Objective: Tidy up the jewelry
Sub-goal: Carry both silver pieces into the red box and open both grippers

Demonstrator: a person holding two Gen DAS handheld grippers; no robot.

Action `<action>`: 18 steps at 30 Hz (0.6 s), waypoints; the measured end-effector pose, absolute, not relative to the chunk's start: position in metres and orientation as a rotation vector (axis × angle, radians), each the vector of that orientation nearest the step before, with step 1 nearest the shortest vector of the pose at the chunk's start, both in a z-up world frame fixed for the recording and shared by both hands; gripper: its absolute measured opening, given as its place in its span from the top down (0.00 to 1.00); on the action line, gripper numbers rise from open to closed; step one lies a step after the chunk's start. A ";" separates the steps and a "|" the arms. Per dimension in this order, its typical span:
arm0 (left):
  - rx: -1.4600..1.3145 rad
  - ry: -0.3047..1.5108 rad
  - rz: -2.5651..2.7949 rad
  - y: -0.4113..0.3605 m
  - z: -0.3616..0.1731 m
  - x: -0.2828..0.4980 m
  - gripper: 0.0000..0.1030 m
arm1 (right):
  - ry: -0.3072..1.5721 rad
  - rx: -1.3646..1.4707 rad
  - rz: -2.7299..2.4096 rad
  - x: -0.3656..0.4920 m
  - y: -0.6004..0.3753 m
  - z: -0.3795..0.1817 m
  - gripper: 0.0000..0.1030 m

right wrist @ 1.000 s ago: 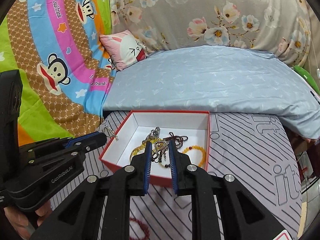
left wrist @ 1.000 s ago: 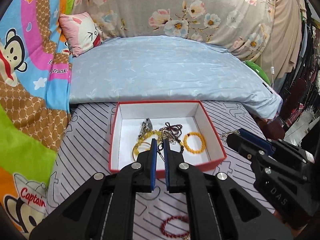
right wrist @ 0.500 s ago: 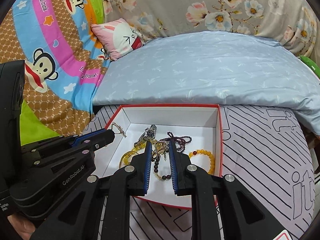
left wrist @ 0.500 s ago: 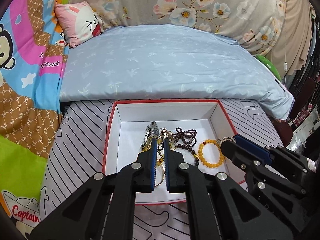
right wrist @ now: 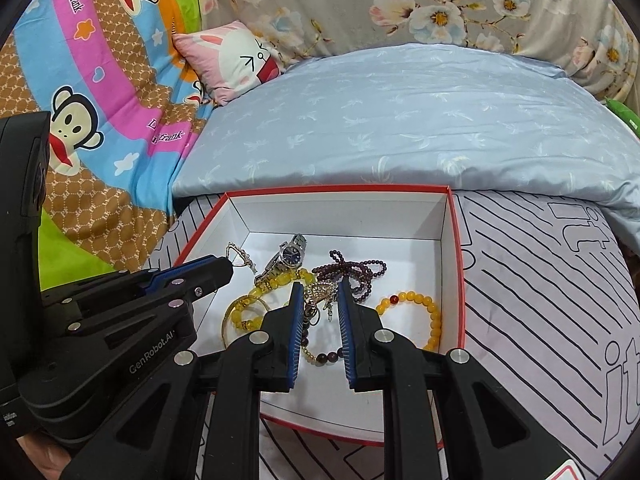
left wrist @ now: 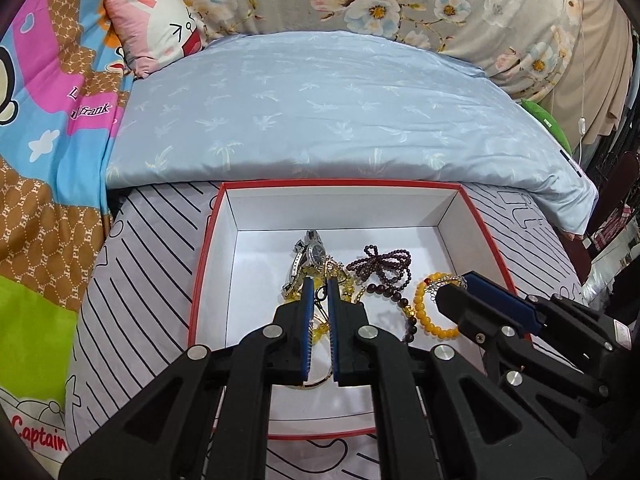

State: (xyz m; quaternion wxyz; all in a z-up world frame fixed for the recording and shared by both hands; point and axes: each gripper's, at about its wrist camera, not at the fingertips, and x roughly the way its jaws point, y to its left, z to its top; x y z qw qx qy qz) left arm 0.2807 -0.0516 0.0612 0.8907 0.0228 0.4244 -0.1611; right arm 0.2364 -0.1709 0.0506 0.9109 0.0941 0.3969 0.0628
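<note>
1. While angled downward, poised side by side over the red-rimmed box (left wrist: 472, 216): left gripper (left wrist: 319, 280) and right gripper (right wrist: 318, 286).
2. Left: clamped tight on a thin chain (right wrist: 240, 256), dangling at the tip by the box's left wall.
3. Right: narrowly parted, pinching a gold filigree chain (right wrist: 320, 292) between the tips.
4. Inside the white-lined box, heaped near the middle: silver watch (left wrist: 314, 254), dark purple bead strand (left wrist: 384, 264), yellow bead bracelet (left wrist: 424, 312), further yellow beads, tangled and overlapping.
5. Box resting on a striped sheet (left wrist: 152, 248), just before a blue quilt (left wrist: 320, 112).
</note>
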 end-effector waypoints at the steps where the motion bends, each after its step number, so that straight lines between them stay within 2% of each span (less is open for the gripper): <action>1: 0.048 0.883 -0.337 -0.052 0.060 0.281 0.94 | 0.820 0.194 0.129 0.237 -0.171 0.050 0.84; 5: 0.050 0.891 -0.350 -0.055 0.056 0.282 0.94 | 0.833 0.183 0.137 0.241 -0.168 0.045 0.79; 7: 0.052 0.891 -0.345 -0.056 0.055 0.283 0.89 | 0.829 0.177 0.129 0.240 -0.169 0.046 0.79; 11: 0.052 0.878 -0.317 -0.053 0.056 0.282 0.69 | 0.818 0.194 0.115 0.236 -0.174 0.048 0.75; 14: 0.049 0.875 -0.312 -0.051 0.057 0.281 0.68 | 0.808 0.196 0.112 0.232 -0.176 0.052 0.70; 18: 0.050 0.873 -0.307 -0.050 0.058 0.277 0.68 | 0.804 0.191 0.110 0.229 -0.176 0.056 0.70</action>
